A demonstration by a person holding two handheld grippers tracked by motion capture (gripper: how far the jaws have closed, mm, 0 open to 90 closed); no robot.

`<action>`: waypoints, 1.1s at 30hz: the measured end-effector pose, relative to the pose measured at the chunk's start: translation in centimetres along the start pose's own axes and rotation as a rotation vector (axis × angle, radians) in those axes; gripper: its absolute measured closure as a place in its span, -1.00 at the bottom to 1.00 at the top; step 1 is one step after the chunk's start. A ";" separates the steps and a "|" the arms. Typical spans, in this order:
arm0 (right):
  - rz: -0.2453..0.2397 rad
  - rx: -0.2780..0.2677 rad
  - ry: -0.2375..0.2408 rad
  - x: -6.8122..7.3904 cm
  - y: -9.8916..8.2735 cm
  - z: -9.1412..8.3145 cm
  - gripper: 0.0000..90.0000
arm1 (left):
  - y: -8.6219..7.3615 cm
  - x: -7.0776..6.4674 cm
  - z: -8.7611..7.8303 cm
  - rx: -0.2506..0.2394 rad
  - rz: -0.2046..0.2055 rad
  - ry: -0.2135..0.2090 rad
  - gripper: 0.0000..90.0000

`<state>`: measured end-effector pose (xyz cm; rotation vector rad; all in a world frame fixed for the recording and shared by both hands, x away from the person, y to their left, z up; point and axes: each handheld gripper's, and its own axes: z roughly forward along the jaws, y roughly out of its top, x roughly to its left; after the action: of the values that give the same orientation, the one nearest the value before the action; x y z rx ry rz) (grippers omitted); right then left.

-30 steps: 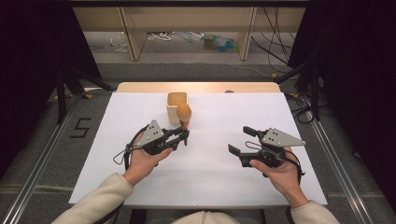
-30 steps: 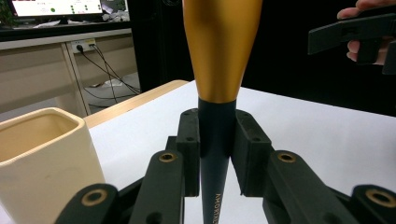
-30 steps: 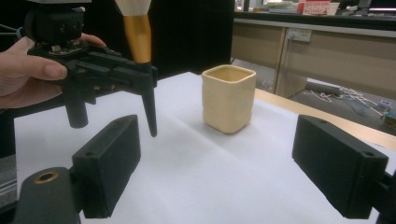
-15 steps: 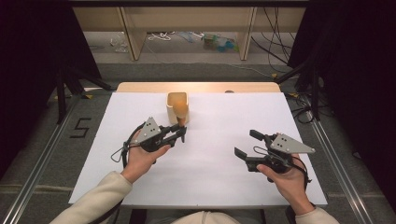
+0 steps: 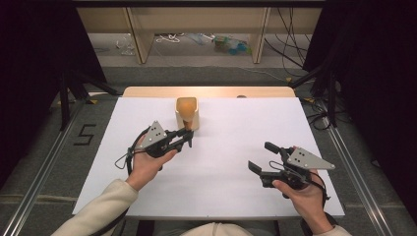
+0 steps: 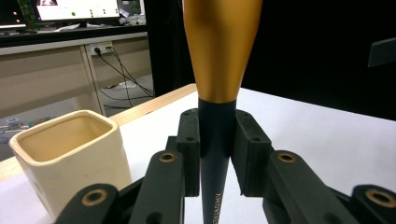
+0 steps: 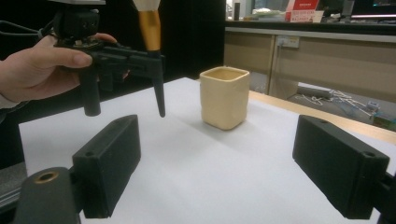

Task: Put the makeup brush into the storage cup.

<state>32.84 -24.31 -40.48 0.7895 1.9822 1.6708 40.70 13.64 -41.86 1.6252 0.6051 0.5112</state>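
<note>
My left gripper (image 5: 187, 139) is shut on a brush (image 6: 217, 154) with a black handle and a gold ferrule (image 6: 219, 46). The brush stands upright, its pointed handle end hanging above the white table (image 5: 231, 132). A cream square cup (image 5: 193, 120) stands just beyond it; in the left gripper view the cup (image 6: 70, 158) sits to the left, empty and apart from the brush. In the high view the brush head (image 5: 185, 105) overlaps the cup's mouth. My right gripper (image 5: 260, 157) is open near the front right, nothing between its jaws. From the right gripper (image 7: 224, 172) I see the cup (image 7: 224, 98) and the brush (image 7: 152, 28).
The white sheet covers a wooden table whose far edge (image 5: 206, 91) shows behind the cup. Past it stand wooden shelf legs (image 5: 137, 39) and loose cables (image 5: 290, 49) on the floor. Dark curtains close in both sides.
The left gripper has carried the brush a little farther away, so its head now lies over the cup in the high view. The right gripper has drifted right and nearer the front edge.
</note>
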 end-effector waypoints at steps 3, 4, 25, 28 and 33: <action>-0.016 -0.020 0.001 0.1 -0.2 0.2 -0.65 | 0.1 0.2 -0.1 0.001 0.000 0.006 0.65; -0.016 -0.010 -0.004 0.1 -0.2 0.1 -0.65 | 0.1 0.3 -0.1 0.001 0.001 0.009 0.65; 0.014 0.000 0.002 0.8 -0.7 -0.4 -0.65 | 0.8 1.7 -0.6 -0.020 -0.002 0.054 0.65; 0.014 0.001 -0.004 0.9 -0.7 -0.5 -0.65 | 0.9 1.9 -0.7 -0.023 0.000 0.062 0.65; 0.016 0.010 -0.002 0.8 -0.7 -0.7 -0.65 | 1.0 2.3 -0.7 -0.026 -0.006 0.075 0.65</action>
<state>31.65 -24.34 -41.04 0.8114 1.9894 1.6701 42.15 15.59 -40.79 1.5843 0.6564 0.5755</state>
